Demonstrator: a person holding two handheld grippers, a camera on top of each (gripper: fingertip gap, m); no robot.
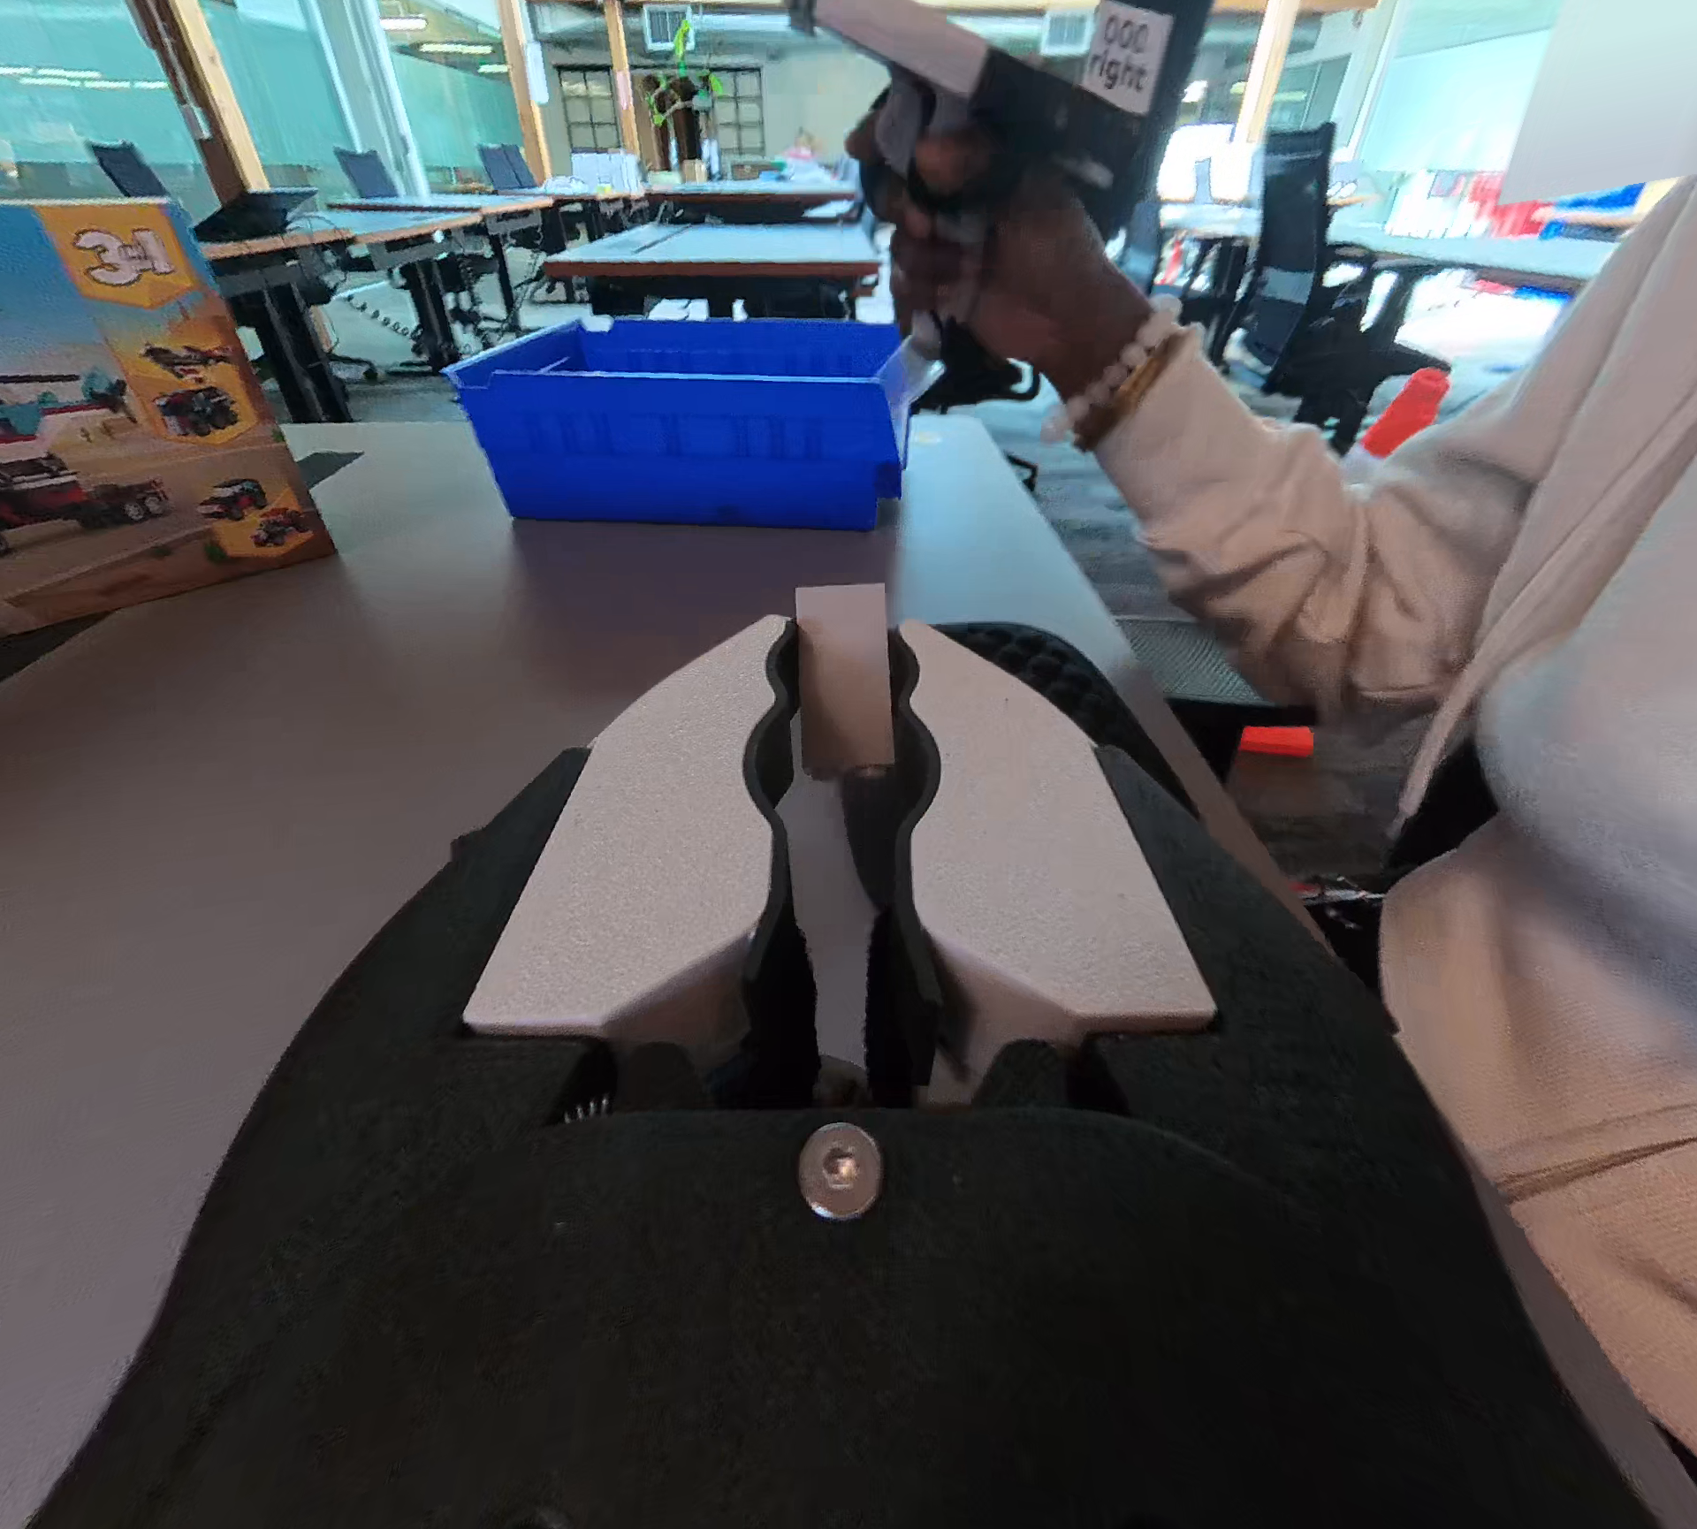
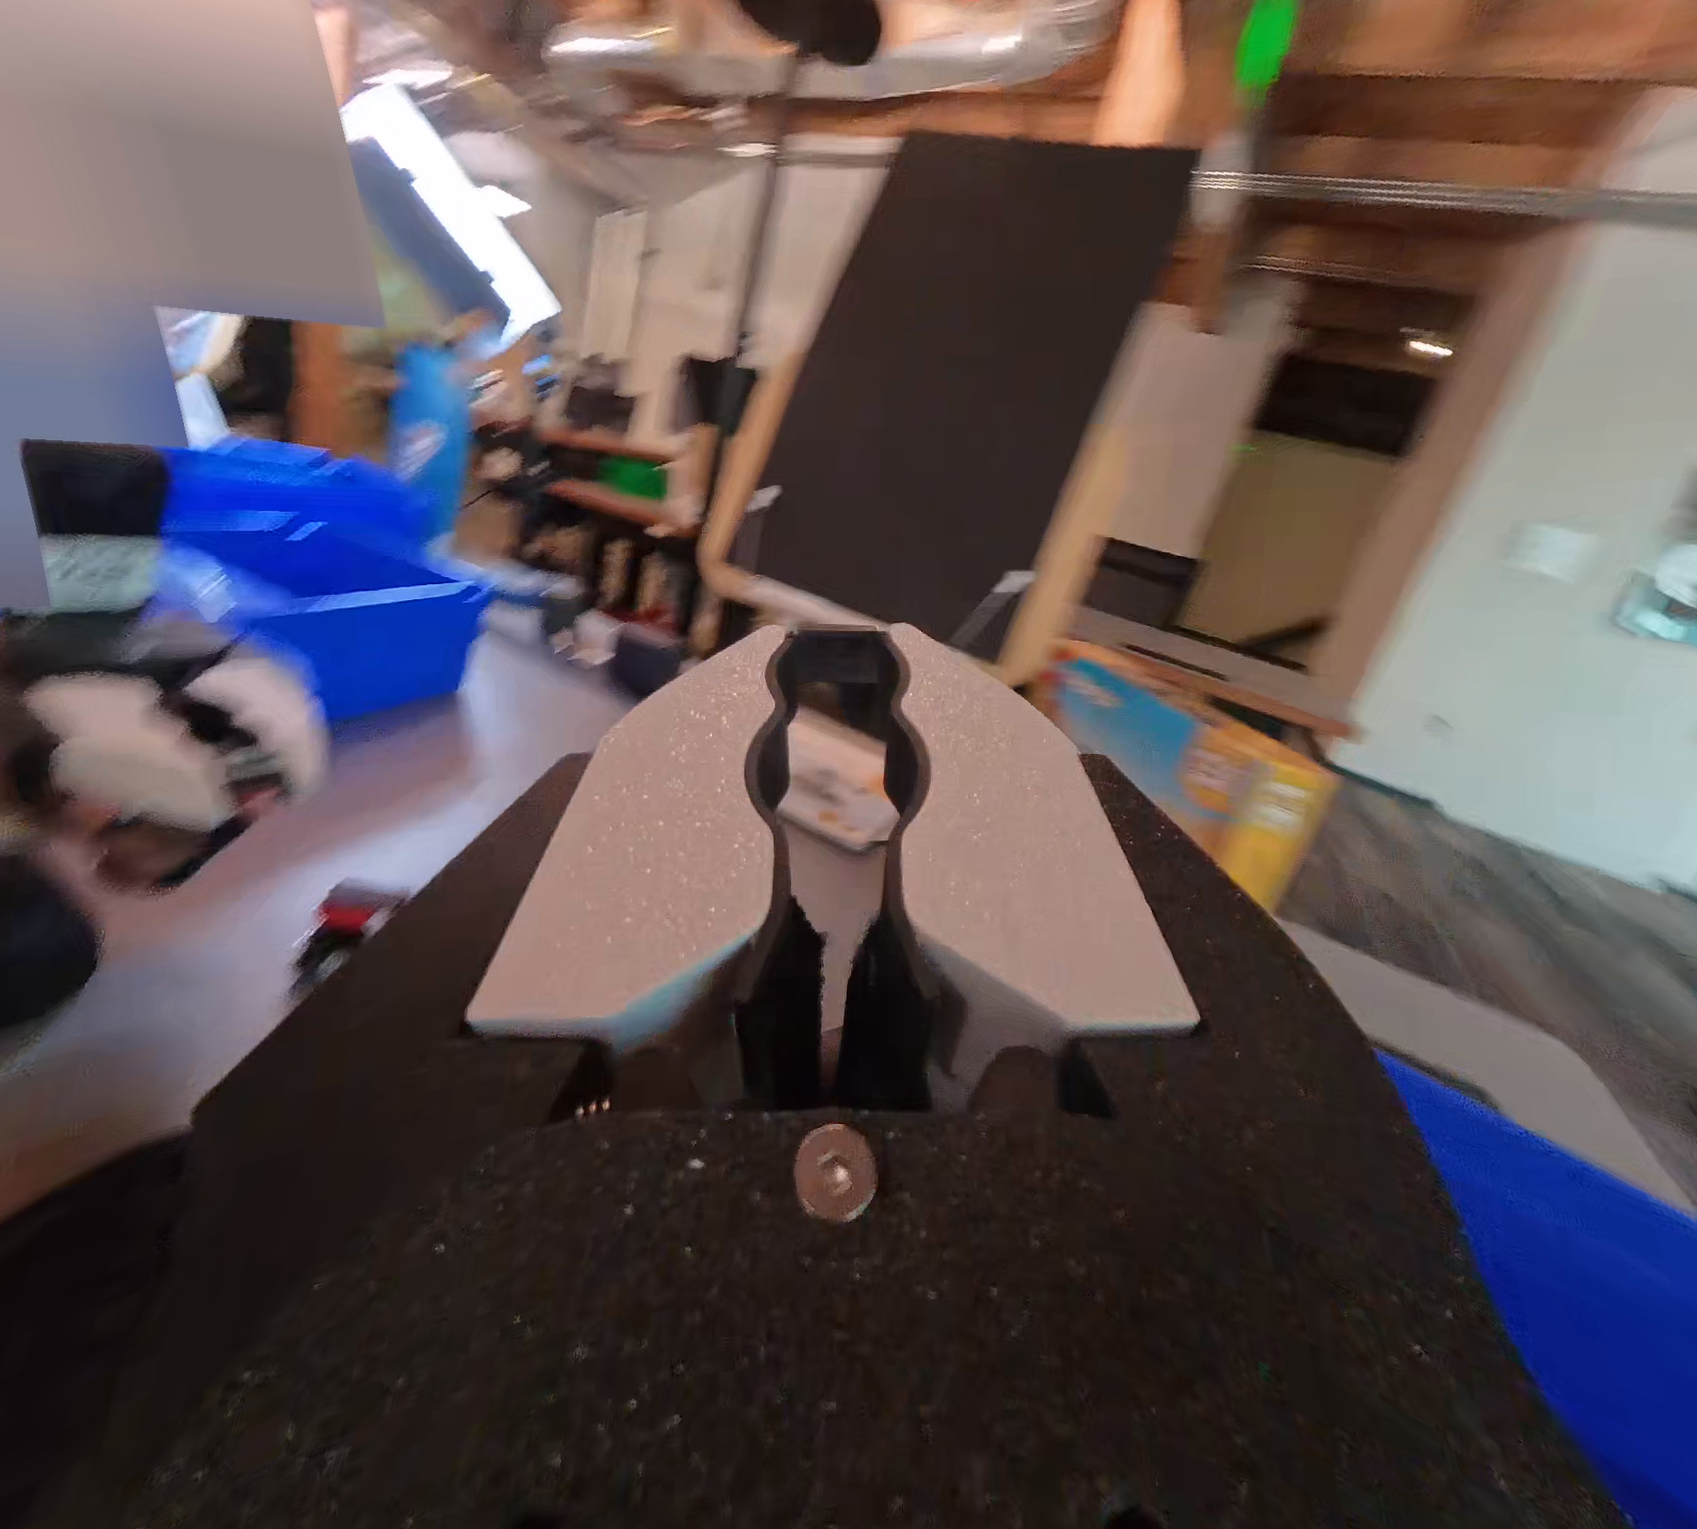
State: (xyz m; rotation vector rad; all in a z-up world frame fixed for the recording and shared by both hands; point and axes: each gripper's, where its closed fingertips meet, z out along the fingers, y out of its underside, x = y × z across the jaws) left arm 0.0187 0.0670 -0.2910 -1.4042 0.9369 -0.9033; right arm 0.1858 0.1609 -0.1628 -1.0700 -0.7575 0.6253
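The left gripper's jaws are clamping a pale, flat rectangular piece that is standing upright and poking past the fingertips. The right gripper's jaws are pinching a small black piece at their tips. Only the left wrist view is showing the right gripper raised in a hand above the grey table, near the blue bin, with a colourful toy box standing at the left. The blurred right wrist view is showing the same bin, the box and a booklet on the table.
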